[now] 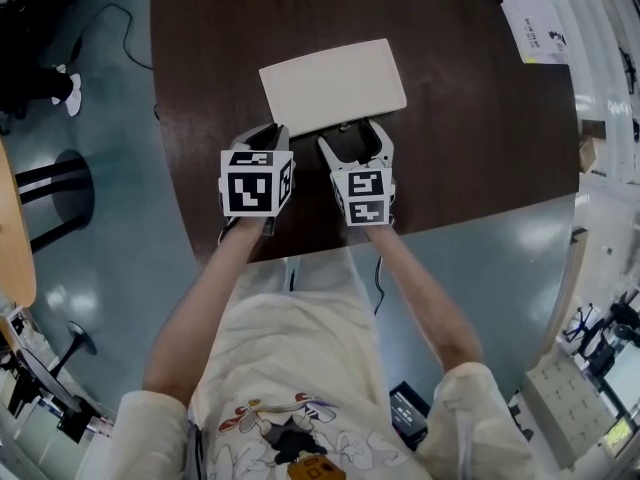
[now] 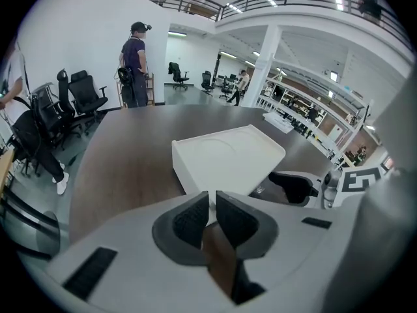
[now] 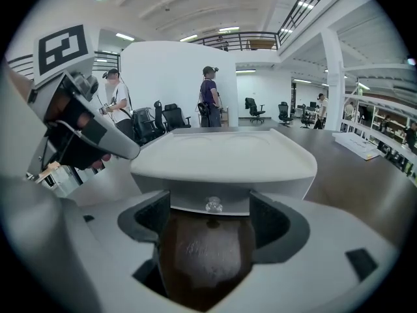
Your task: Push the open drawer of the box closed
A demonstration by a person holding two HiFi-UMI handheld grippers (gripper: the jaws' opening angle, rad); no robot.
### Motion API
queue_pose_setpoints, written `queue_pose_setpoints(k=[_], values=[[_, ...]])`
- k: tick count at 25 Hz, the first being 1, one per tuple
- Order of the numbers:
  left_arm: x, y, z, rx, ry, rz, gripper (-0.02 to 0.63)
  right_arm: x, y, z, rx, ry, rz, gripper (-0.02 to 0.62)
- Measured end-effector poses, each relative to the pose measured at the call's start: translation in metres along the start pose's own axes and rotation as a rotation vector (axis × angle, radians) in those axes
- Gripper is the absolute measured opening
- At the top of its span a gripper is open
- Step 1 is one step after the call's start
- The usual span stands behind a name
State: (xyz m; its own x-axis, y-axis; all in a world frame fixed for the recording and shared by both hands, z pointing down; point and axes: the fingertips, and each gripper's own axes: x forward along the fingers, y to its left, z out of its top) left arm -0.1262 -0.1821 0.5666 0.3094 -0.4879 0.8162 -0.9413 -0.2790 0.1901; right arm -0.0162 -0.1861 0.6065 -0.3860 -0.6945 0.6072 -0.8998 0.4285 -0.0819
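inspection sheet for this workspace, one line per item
surface: dark brown table
job's things: white box mid-table; its drawer with a clear knob faces the person, how far out is unclear
clutter: papers at the far right corner
grippers: left gripper jaws nearly together, empty; right gripper open, jaws either side of the knob
cables: black cable on the floor
surroundings: office chairs, people standing
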Motion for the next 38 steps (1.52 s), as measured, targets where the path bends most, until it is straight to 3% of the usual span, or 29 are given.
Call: queue_pose_setpoints(k=[6, 10, 15, 16, 18, 22, 26, 30, 38], values=[[-0.002, -0.002, -0.001, 0.013, -0.003, 0.010, 0.041, -0.002, 0.001, 0.001, 0.001, 0.002, -0.005, 0.382], [-0.006, 0.001, -0.003, 0.080, 0.001, 0.024, 0.041, -0.008, 0.011, 0.003, -0.004, 0.002, 0.021, 0.382], [-0.018, -0.007, 0.000, 0.080, -0.016, 0.011, 0.027, -0.039, 0.013, 0.019, -0.014, -0.042, 0.027, 0.380], [-0.025, -0.010, 0.002, 0.085, -0.031, 0.010, 0.018, -0.047, 0.014, 0.026, -0.021, -0.058, 0.027, 0.367], [-0.041, -0.018, 0.006, 0.093, -0.065, -0.003, 0.009, -0.066, 0.019, 0.040, -0.039, -0.094, 0.028, 0.271], [-0.078, -0.030, 0.014, 0.112, -0.134, -0.041, 0.006, -0.103, 0.030, 0.075, -0.044, -0.179, 0.031, 0.147], [-0.110, -0.043, 0.018, 0.140, -0.184, -0.084, 0.006, -0.141, 0.043, 0.104, -0.046, -0.263, 0.037, 0.045], [-0.146, -0.062, 0.012, 0.153, -0.219, -0.124, 0.006, -0.178, 0.055, 0.110, -0.037, -0.288, 0.048, 0.008], [-0.201, -0.081, 0.000, 0.183, -0.299, -0.177, 0.006, -0.228, 0.084, 0.121, -0.047, -0.312, 0.060, 0.006]])
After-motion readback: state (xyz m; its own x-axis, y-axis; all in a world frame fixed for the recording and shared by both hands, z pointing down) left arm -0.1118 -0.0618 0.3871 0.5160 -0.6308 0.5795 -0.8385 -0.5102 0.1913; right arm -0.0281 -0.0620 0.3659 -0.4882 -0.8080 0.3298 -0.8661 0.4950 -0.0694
